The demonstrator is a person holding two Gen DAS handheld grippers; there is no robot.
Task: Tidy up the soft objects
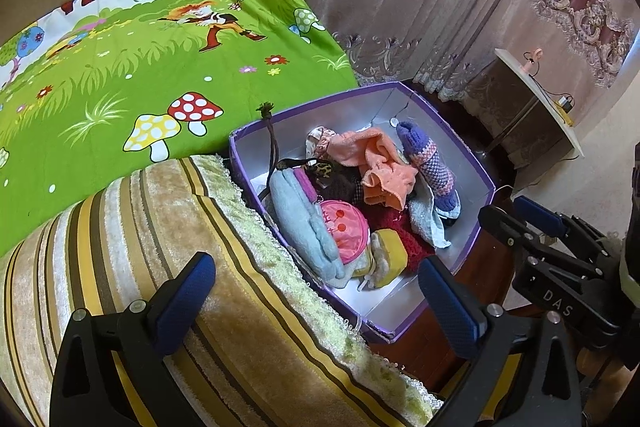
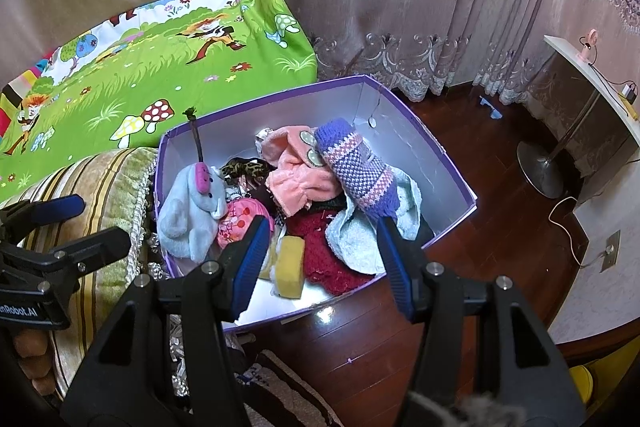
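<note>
- a purple box (image 2: 448, 163) with a pale silver inside stands on the dark wood floor (image 2: 500, 163), its near-left wall just beside a striped cushion (image 1: 168, 227).
- in the box, at 9 o'clock, a light blue plush toy (image 2: 188, 215) leans on the left wall, with a pink round pouch (image 2: 240, 223) touching it at its right.
- at 12 o'clock lies a peach fleece garment (image 2: 296, 179); a purple-and-pink knitted piece (image 2: 356, 171) rests across it towards 2 o'clock, on top of a pale blue towel (image 2: 352, 239).
- at 6 o'clock sit a yellow sponge-like block (image 2: 290, 263) and a dark red knit (image 2: 328, 259).
- the right gripper (image 2: 324, 259) hangs over the box's near edge, jaws apart at a middling width, nothing between them.
- the left gripper (image 1: 316, 295) hovers over the cushion and the box's left rim, jaws wide and empty.
- a green cartoon sheet (image 1: 120, 75) covers the bed at 10 o'clock.
</note>
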